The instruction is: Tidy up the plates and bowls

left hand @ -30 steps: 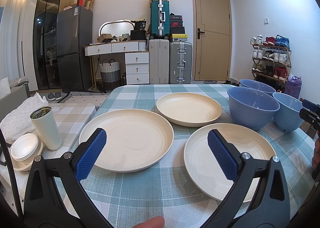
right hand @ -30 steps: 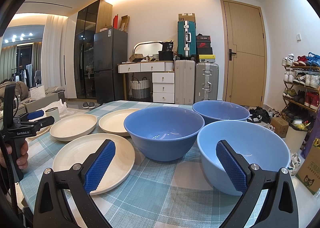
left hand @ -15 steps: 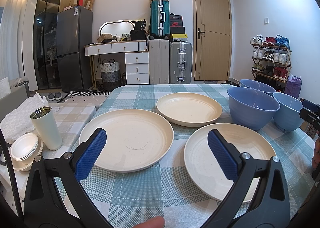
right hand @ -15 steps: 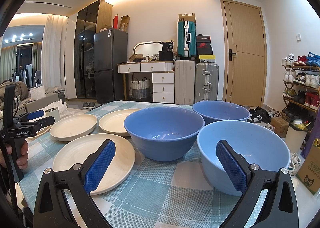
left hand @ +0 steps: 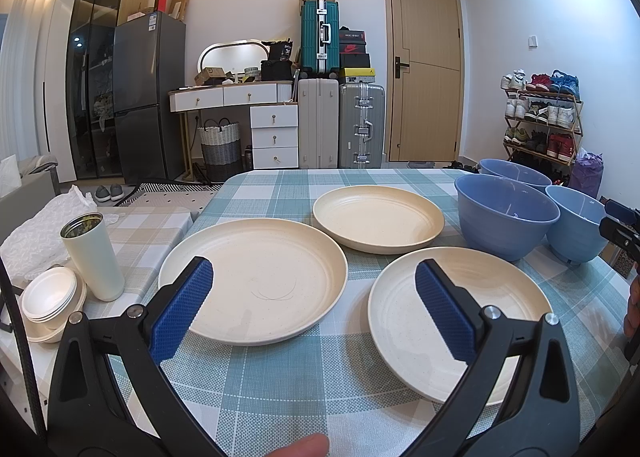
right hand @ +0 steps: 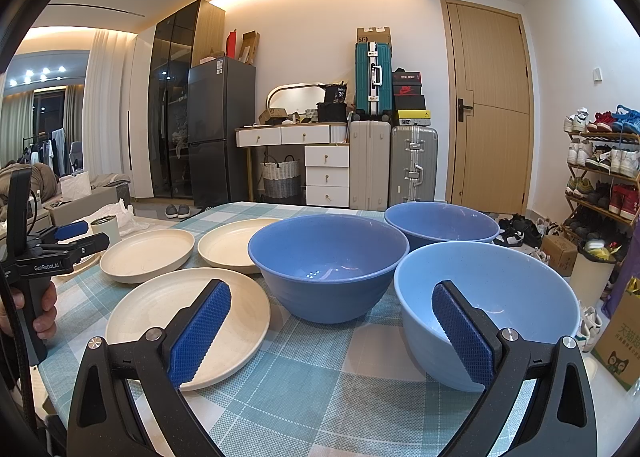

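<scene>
Left gripper nearest, jaws wide apart, empty, hovering over checked table facing plates, likely lined up for first pickup. Right gripper same: spread wide, nothing held, aimed between near plate and pale bowl. All dishes lie separately, none stacked, so sorting looks unstarted. Count: three cream plates, left plate and far plate behind; three blue bowls, mid bowl, far bowl, grouped on right.

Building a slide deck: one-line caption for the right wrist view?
Open right tool faces three blue bowls and three cream plates on a checked tablecloth.
</scene>
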`<state>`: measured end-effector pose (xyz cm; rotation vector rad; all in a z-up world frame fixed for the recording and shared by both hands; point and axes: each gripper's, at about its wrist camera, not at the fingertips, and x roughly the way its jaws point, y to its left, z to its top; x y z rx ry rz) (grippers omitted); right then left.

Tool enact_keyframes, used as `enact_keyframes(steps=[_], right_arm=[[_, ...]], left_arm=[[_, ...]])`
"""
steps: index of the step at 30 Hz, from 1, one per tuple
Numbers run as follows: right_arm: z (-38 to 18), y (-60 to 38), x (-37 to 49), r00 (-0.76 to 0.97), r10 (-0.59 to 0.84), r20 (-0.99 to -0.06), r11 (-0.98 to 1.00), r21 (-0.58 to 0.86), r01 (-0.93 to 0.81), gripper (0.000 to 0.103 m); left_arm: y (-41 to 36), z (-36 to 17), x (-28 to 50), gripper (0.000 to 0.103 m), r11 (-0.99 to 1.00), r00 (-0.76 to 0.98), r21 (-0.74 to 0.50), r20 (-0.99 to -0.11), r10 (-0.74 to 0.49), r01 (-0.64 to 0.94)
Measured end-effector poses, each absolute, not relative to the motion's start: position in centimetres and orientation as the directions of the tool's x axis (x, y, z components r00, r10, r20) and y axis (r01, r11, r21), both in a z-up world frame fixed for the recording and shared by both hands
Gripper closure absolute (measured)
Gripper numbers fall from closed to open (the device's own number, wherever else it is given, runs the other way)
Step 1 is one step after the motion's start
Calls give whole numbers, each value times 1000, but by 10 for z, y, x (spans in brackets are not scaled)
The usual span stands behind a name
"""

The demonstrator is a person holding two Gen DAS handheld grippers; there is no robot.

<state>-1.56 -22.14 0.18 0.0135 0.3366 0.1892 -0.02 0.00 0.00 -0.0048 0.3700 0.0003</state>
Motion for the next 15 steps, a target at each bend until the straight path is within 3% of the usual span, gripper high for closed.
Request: enact_keyframes(steps=[15], right_arm=[[2,-222,-16,926,183,-330,983,45,-179,0]], left_arm=[[0,0,0,2,1000,932,-4,-362,4,-6]])
